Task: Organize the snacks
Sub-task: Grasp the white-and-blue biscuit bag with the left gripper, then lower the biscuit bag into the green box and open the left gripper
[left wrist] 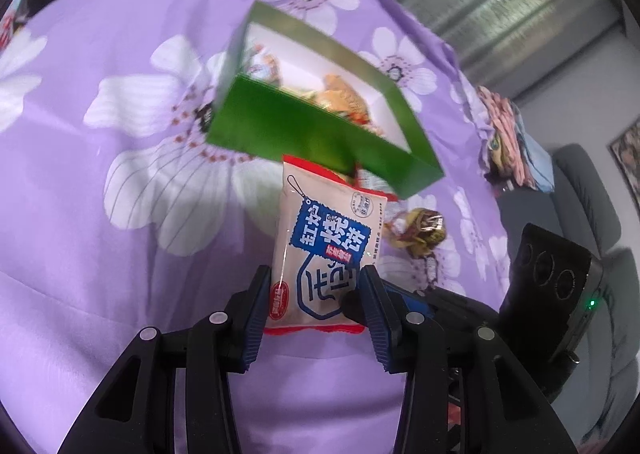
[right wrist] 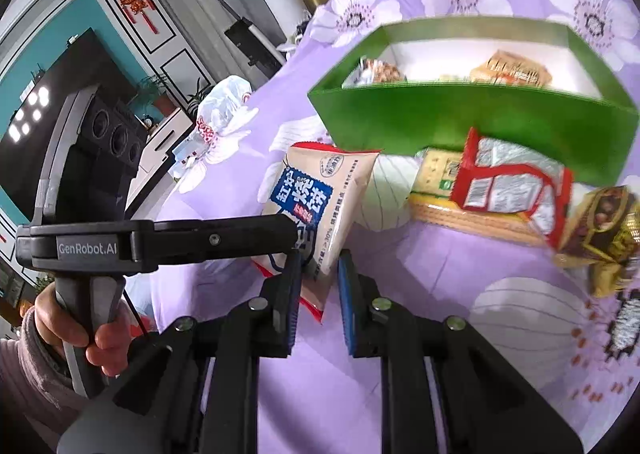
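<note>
Left wrist view: the left gripper [left wrist: 314, 294] is clamping the lower half of a beige snack packet [left wrist: 326, 250] w/ blue label & red edges, both pads pressing its sides. The packet is hanging above the purple floral cloth [left wrist: 100, 254], its top edge nearing the green box [left wrist: 320, 129]. The box is sitting open on the cloth, w/ wrapped snacks already lying inside on its white floor. A gold-wrapped candy [left wrist: 420, 232] is lying on the cloth just right of the packet.

Right wrist view: the right gripper [right wrist: 318, 294] is sitting narrowly parted, w/ nothing visibly gripped; the packet's lower corner is showing in the gap, but contact can't be told. A red-and-silver packet [right wrist: 508, 185] is lying on a wafer pack [right wrist: 448, 193] near the box, a gold candy wrapper [right wrist: 608, 238] beside them.
</note>
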`<action>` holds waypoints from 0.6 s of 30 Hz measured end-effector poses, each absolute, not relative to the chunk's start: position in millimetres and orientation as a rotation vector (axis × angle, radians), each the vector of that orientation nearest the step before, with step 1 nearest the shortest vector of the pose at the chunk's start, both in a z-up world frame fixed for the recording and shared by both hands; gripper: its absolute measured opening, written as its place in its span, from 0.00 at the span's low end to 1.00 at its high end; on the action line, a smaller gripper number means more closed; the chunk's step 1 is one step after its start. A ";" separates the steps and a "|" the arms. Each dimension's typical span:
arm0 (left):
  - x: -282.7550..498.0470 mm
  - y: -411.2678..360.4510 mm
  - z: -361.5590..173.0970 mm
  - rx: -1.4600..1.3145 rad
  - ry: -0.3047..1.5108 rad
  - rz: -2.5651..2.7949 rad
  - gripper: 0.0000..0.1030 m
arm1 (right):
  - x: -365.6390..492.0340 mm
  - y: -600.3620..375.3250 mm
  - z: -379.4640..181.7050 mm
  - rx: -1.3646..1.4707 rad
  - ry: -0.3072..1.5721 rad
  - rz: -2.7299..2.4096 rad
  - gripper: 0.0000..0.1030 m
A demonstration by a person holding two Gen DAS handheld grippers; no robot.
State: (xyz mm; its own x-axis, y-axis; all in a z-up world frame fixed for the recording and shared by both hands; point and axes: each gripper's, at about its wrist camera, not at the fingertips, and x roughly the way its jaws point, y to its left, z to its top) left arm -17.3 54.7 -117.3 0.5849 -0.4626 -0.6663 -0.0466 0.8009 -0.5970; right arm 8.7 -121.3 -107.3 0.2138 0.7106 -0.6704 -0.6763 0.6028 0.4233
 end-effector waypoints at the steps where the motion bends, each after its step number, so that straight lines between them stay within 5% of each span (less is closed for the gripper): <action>1: -18.0 52.9 -114.0 -0.601 0.919 -0.266 0.43 | 7.7 -124.8 -102.4 0.046 0.941 0.960 0.17; 18: 4.8 19.1 -57.2 -0.448 0.827 -0.329 0.43 | 12.6 -154.9 -54.4 0.071 0.782 0.912 0.17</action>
State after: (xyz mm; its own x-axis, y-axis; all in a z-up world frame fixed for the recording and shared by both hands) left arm 4.8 19.1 -57.2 0.6358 -0.4475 -0.6289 0.1067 0.8579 -0.5026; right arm 12.6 -154.9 -54.4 0.3613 0.7317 -0.5780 -0.6824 0.6299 0.3708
